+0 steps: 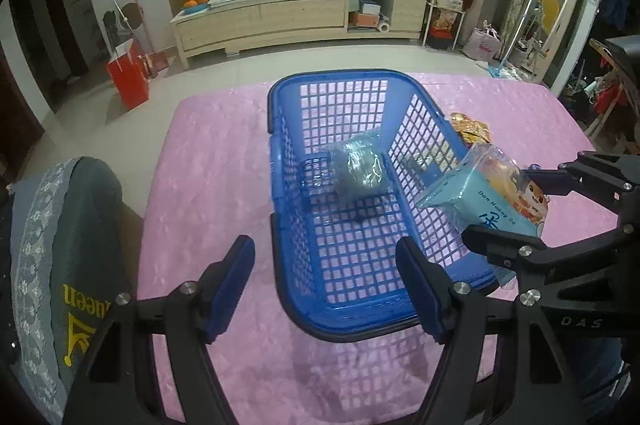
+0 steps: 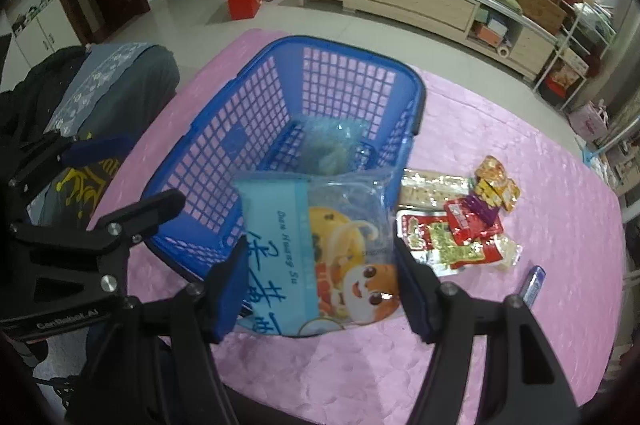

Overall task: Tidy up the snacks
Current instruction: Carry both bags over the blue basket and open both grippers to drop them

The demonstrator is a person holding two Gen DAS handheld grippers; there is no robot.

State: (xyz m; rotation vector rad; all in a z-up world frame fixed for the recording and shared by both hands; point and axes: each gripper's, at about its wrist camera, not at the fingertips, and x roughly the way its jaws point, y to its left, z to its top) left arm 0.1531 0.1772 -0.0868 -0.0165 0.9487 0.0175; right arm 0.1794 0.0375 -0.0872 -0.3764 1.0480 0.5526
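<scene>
Desk: a pink cloth (image 2: 500, 129) covers it and fills the middle of both views.
Basket: a blue lattice basket (image 1: 280, 161) stands on the desk, centre of the left wrist view and upper middle of the right wrist view (image 2: 416, 93).
In the basket: one clear-wrapped greenish packet (image 1: 360, 165) lies on the basket floor toward its far end; in the right wrist view it shows behind the held bag (image 2: 332, 145).
Left gripper: its jaws stand apart with nothing between them (image 1: 326, 289), low in the frame over the basket's near rim; the blue pads (image 1: 236, 265) touch no snack.
Right gripper: closed on a light blue snack bag (image 2: 320, 265) with a cartoon face, one pad pressing each side edge; gripper point (image 2: 320, 257) at lower centre of its view.
Held bag, other view: at the right edge of the left wrist frame, the bag (image 1: 488, 193) is tilted, raised over the basket's right rim, between the black fingers of the right gripper (image 1: 516, 201).
Loose snacks: a pile of red and yellow packets (image 2: 460, 225) lies on the cloth just right of the basket; a small blue-and-white stick-shaped item (image 2: 534, 283) lies apart, lower right.
Chair: a grey cushion with lace trim (image 1: 60, 245) at the left edge of the frame.
</scene>
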